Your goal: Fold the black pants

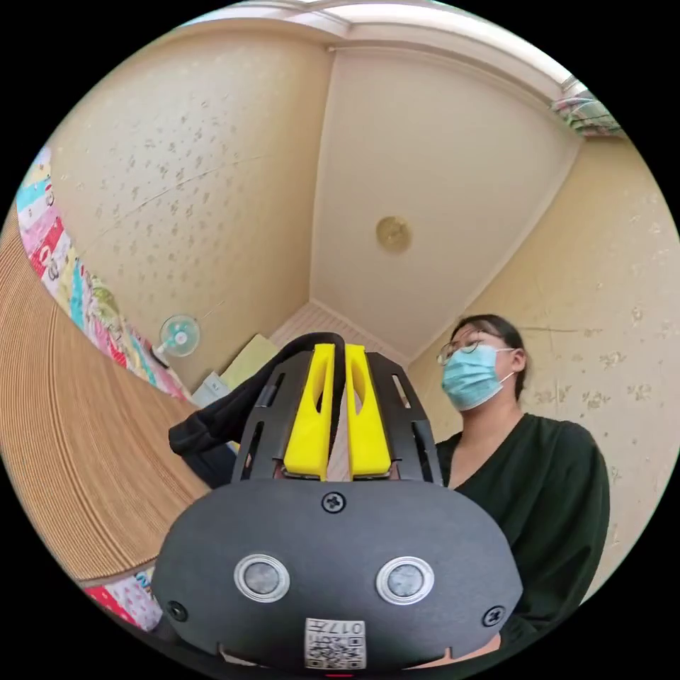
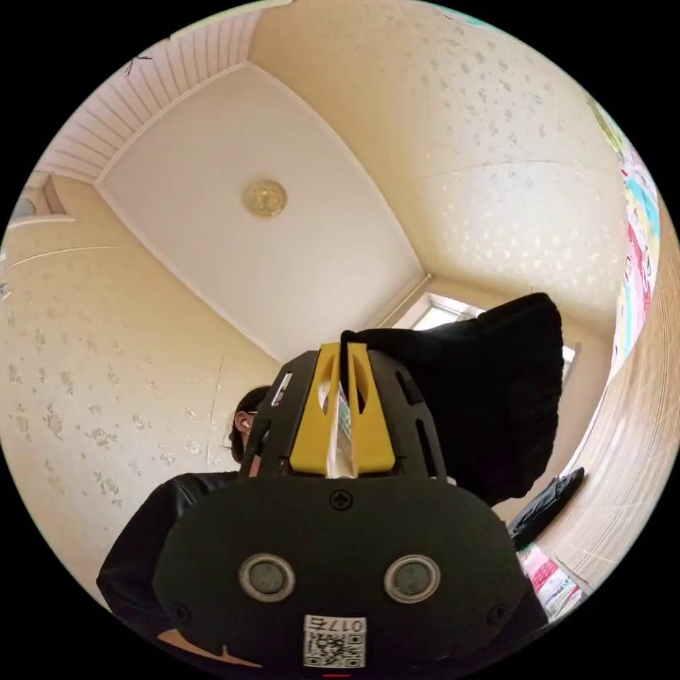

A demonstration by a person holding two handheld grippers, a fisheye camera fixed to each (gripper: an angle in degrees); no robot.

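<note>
Both cameras point up toward the ceiling. In the left gripper view my left gripper [image 1: 339, 348] has its yellow jaws shut on a thin black edge of the black pants [image 1: 212, 425], which drape away to the left over the woven mat. In the right gripper view my right gripper [image 2: 341, 348] is shut on another edge of the black pants [image 2: 489, 397]. From there the cloth hangs in a broad dark fold to the right of the jaws. More black cloth [image 2: 545, 503] lies lower right near the mat.
A person in a dark top [image 1: 545, 496] stands close on the right of the left gripper view and behind the jaws [image 2: 149, 538] in the right gripper view. A woven mat [image 1: 64, 439], a patterned quilt [image 1: 85, 297], a small fan [image 1: 178, 336] and a window [image 2: 443, 312] surround us.
</note>
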